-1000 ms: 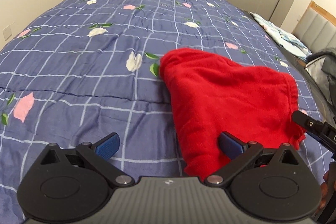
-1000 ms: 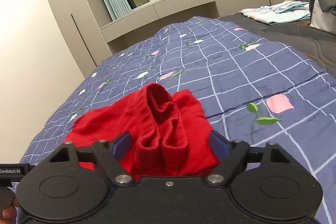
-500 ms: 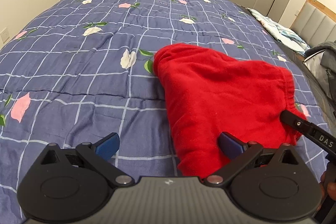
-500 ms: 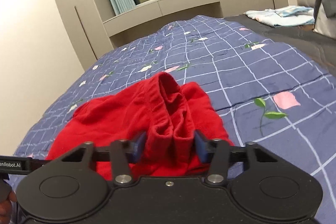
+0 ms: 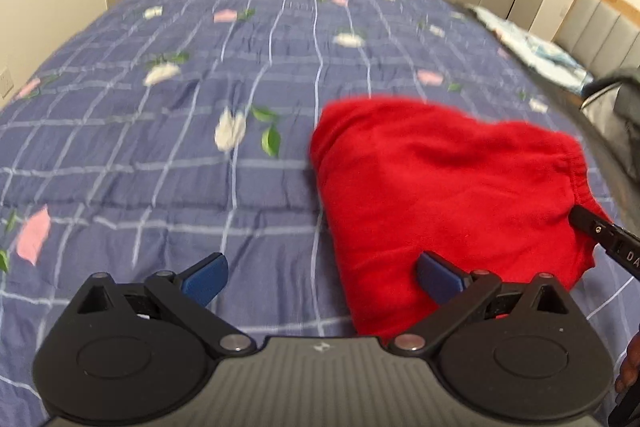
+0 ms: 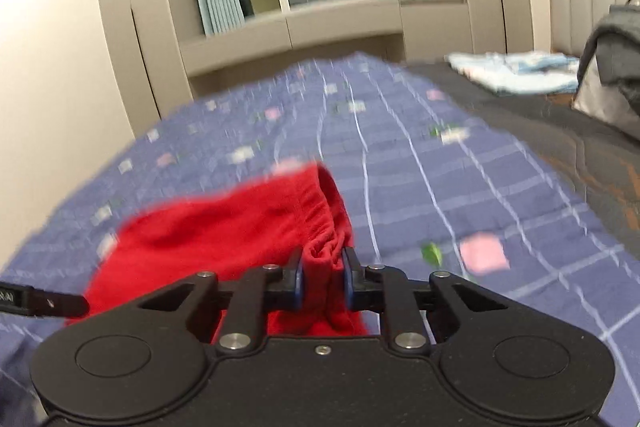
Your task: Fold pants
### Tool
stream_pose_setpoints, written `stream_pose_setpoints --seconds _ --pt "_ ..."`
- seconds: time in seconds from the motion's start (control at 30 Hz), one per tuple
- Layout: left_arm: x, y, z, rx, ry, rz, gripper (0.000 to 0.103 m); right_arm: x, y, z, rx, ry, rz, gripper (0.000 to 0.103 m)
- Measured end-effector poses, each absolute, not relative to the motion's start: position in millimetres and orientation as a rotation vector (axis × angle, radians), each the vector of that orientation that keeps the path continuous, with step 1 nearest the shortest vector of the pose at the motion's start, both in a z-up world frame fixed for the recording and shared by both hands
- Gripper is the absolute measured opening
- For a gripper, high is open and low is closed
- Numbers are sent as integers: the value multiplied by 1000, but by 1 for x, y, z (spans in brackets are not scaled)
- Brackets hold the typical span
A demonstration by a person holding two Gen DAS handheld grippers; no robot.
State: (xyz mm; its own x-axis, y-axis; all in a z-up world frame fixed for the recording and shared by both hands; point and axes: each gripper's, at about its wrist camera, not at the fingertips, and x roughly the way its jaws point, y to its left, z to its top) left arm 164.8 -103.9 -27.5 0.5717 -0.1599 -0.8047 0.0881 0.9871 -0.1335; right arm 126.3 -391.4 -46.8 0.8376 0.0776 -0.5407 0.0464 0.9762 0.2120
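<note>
Left wrist view: left gripper (image 5: 320,277) spread wide, holding nothing, above the blue checked quilt (image 5: 160,147); red pants (image 5: 440,195) lie bunched to its right. Right wrist view: right gripper (image 6: 323,277) clamped on the pants' gathered waistband (image 6: 324,247) (frame blurred).

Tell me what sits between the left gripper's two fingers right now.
In the left wrist view, the open left gripper frames mostly bare blue quilt; the red pants' near edge crosses the gap beside the right-hand finger, ungripped.
</note>
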Motion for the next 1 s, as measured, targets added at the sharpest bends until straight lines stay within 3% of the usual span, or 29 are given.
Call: stream_pose_setpoints --seconds 0.07,0.17,0.2,0.23,0.43,1.0 --pt "163 -104 -33 -66 960 -138 103 125 -391 -58 212 604 2 32" --pt "165 -102 -26 -75 939 -146 102 117 -394 -55 235 561 -23 57" --pt "167 -102 -23 -81 931 -150 102 116 -395 -53 224 543 -28 76" --pt "170 -102 -20 -88 920 -155 102 118 -396 -49 205 524 -28 88" --pt "199 -120 -3 -36 827 -124 102 153 -392 -33 144 472 -2 102" --pt "248 -143 -49 64 933 -89 103 226 -403 -90 150 602 -10 102"
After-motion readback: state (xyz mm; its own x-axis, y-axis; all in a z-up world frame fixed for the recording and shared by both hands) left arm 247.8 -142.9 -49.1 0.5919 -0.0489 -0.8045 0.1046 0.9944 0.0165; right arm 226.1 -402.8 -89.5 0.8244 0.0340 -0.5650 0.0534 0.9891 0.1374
